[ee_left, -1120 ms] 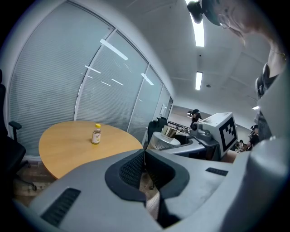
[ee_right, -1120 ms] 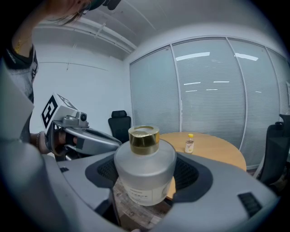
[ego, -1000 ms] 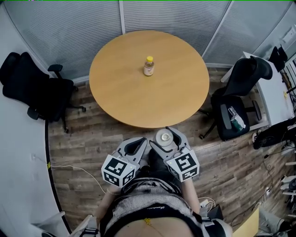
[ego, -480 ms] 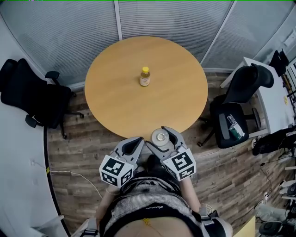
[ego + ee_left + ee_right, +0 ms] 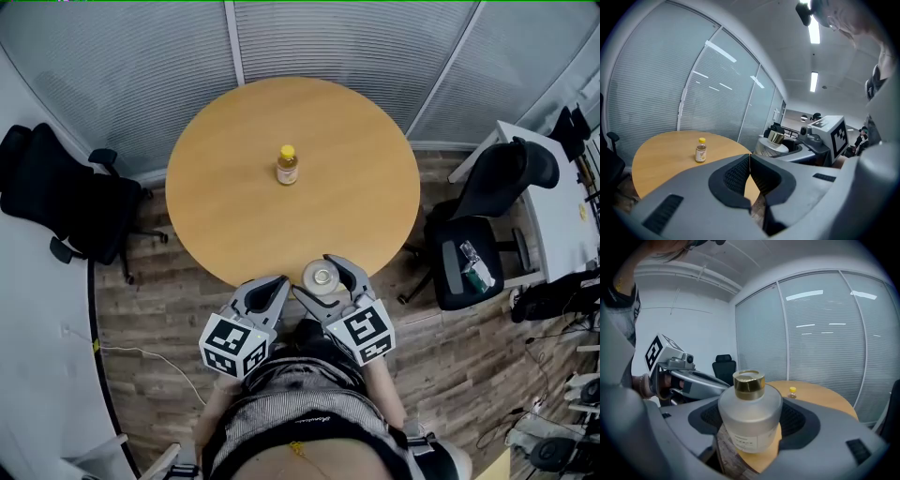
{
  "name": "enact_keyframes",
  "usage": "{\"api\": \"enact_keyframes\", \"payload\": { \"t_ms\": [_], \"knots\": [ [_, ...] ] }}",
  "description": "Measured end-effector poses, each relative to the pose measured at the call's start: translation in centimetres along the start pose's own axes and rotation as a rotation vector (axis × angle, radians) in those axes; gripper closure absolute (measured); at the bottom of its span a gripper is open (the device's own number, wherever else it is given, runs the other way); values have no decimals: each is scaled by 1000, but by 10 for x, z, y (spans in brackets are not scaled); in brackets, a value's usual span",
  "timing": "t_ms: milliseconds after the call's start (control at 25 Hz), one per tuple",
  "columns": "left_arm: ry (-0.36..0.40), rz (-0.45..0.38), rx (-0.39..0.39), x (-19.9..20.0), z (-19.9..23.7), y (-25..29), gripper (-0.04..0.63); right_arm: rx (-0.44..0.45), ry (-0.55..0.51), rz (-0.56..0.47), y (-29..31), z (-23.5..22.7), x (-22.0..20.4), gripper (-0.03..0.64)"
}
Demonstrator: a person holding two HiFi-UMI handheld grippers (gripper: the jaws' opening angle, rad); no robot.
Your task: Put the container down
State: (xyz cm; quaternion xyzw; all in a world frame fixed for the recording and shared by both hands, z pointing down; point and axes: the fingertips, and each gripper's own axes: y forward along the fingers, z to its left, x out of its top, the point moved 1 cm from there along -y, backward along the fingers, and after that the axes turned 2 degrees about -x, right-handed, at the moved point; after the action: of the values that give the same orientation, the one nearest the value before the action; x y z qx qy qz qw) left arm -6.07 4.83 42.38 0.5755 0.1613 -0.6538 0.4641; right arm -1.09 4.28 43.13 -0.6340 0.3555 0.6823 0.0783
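The right gripper (image 5: 319,274) was clamped on the frosted, gold-capped container (image 5: 749,414), which stood upright between its jaws. The near rim of the round table (image 5: 356,187) lay just under and ahead of those jaws, and a small yellow-capped bottle (image 5: 287,165) stood well beyond them. The left gripper (image 5: 749,161), just beside the right, had its jaws pressed together on nothing. The container had apparently not yet been set down, so lowering and release remained.
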Motion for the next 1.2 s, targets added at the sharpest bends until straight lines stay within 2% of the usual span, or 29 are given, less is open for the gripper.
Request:
{"api": "enact_keyframes", "payload": {
  "t_ms": [840,1200],
  "knots": [
    [-59,-33,134,5,2,49,574,134,-57,26,10,-56,-6,268],
    [-71,-20,138,4,4,55,574,146,-51,45,12,-63,-12,268]
  ]
}}
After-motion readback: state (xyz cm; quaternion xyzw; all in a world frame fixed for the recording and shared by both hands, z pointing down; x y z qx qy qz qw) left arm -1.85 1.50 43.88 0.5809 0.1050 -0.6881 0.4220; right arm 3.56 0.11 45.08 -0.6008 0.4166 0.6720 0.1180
